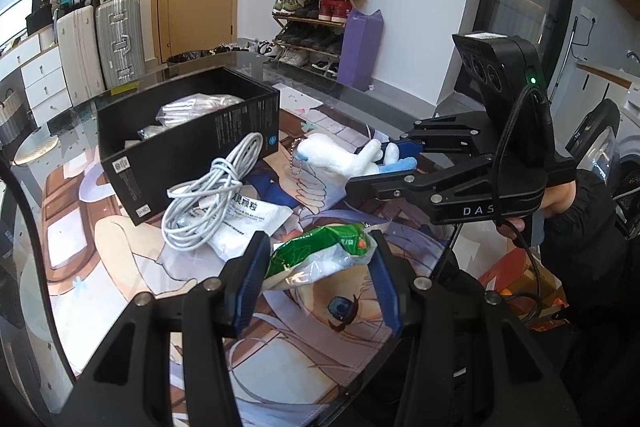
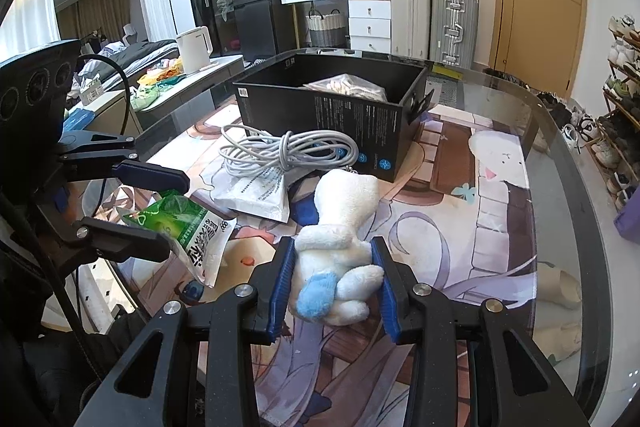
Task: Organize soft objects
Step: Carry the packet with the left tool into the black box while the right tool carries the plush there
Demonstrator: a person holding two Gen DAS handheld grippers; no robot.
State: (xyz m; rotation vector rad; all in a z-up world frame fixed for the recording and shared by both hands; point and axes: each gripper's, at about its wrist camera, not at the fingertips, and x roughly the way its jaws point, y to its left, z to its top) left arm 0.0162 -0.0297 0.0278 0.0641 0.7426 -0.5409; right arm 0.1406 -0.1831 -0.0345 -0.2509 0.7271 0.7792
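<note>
The letters "DAS" stand in white on the right gripper's (image 1: 372, 167) black body. The green-and-white packet (image 2: 192, 227) and the white pouch (image 1: 248, 219) carry Chinese print, too small to read.

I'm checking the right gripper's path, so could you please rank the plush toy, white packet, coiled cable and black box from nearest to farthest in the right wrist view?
1. Plush toy: between the right gripper fingers.
2. White packet: ahead, to the left.
3. Coiled cable: just beyond the packet.
4. Black box: farthest, at the back.
</note>
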